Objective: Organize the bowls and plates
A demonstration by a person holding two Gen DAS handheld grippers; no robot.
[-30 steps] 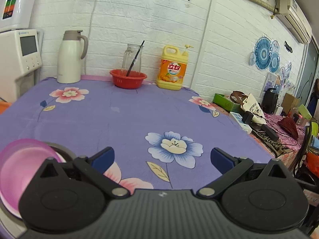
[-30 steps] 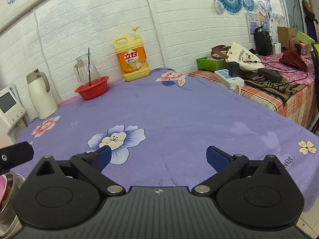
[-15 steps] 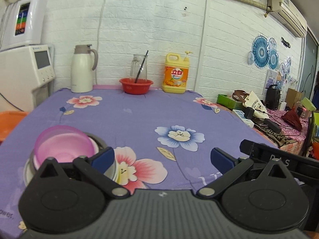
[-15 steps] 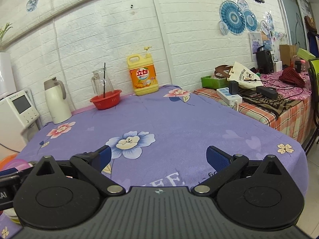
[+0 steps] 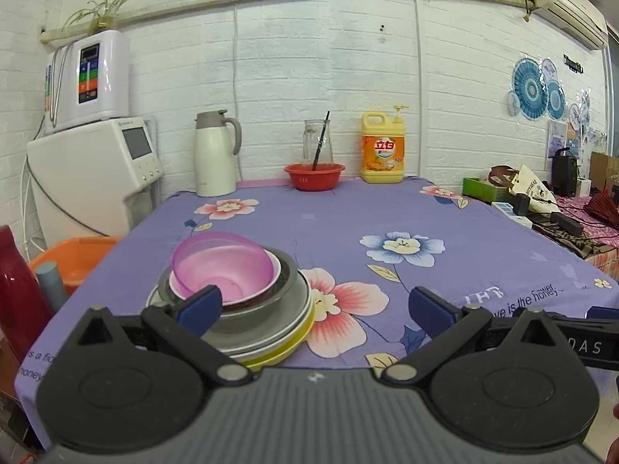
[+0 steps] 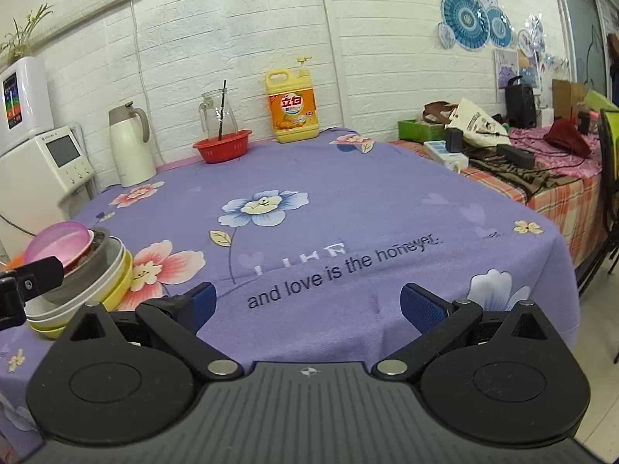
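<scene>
A stack of dishes sits near the table's front left edge. A purple translucent bowl point(image 5: 222, 265) lies tilted on top, inside a pink bowl and a steel bowl point(image 5: 286, 282), on grey, white and yellow plates point(image 5: 298, 336). The stack also shows in the right wrist view point(image 6: 96, 270). My left gripper point(image 5: 315, 305) is open and empty, back from the table edge, its left finger in front of the stack. My right gripper point(image 6: 307, 305) is open and empty over the front edge, right of the stack.
At the back of the purple floral tablecloth point(image 5: 348, 228) stand a white thermos point(image 5: 214, 154), a red basket point(image 5: 314, 176) with a glass jug, and a yellow detergent bottle point(image 5: 383, 149). A water dispenser point(image 5: 93, 178) and orange basin point(image 5: 77, 259) are left. A cluttered table point(image 6: 522, 154) is right.
Both grippers have pulled back and up from over the table towards its front edge. The dish stack now shows whole in the left wrist view. Both stay open.
</scene>
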